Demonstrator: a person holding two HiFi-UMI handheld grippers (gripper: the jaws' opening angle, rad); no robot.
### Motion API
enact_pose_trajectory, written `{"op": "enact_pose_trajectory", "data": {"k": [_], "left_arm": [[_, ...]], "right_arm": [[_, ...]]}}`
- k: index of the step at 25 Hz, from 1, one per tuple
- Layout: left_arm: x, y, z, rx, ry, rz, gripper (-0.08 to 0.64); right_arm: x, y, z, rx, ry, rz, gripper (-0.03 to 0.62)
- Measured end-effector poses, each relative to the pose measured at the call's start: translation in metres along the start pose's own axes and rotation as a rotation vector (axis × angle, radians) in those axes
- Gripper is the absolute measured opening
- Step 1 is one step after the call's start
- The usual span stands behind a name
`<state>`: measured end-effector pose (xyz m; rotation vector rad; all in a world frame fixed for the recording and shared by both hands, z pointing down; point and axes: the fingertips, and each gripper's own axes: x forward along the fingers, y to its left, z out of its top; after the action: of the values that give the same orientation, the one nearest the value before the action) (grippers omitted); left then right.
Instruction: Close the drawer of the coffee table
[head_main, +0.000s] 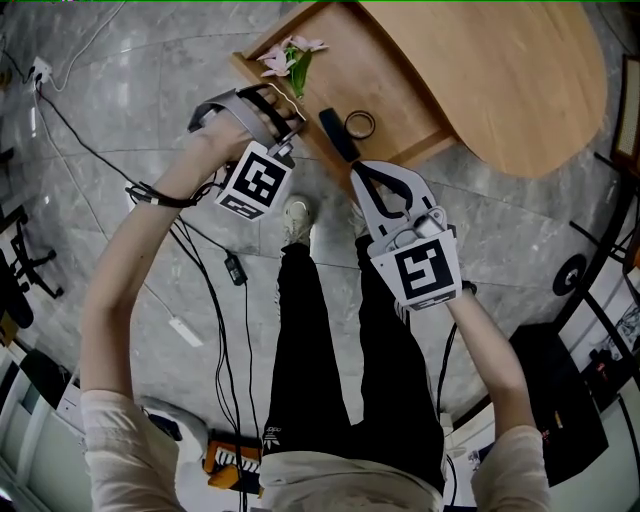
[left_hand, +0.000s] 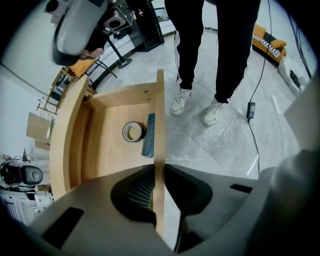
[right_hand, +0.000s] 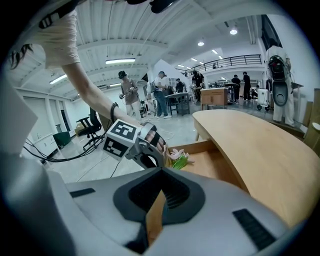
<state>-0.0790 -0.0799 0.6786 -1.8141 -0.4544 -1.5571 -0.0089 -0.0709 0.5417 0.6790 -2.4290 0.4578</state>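
The coffee table (head_main: 500, 70) has its wooden drawer (head_main: 335, 70) pulled out toward me. Pink flowers (head_main: 290, 58), a tape ring (head_main: 360, 125) and a dark comb (head_main: 335, 133) lie inside it. My left gripper (head_main: 285, 112) points steeply down over the drawer's front panel. In the left gripper view the panel (left_hand: 160, 115) runs between the jaws, and the left gripper (left_hand: 159, 167) is shut on it. My right gripper (head_main: 362, 172) grips the same panel farther along. In the right gripper view the right gripper (right_hand: 161, 170) pinches the panel's edge, with the flowers (right_hand: 177, 159) beyond.
My legs and shoes (head_main: 297, 215) stand close to the drawer front. Black cables (head_main: 215, 300) and a white power strip (head_main: 185, 330) lie on the grey floor at left. A black box (head_main: 560, 400) sits at right. Several people stand far off (right_hand: 160, 95).
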Motion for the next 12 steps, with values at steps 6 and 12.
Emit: {"op": "enact_pose_trajectory", "data": {"k": [6,12], "left_arm": [[-0.033,0.023,0.006,-0.001,-0.022,-0.015,0.069],[-0.025,0.037,0.006,0.001,-0.012,-0.031,0.069]], "right_arm": [[-0.012,-0.001,0.014,0.015,-0.015,-0.008,0.006],[-0.021,-0.010,0.028,0.004,-0.035,-0.015,0.006]]}}
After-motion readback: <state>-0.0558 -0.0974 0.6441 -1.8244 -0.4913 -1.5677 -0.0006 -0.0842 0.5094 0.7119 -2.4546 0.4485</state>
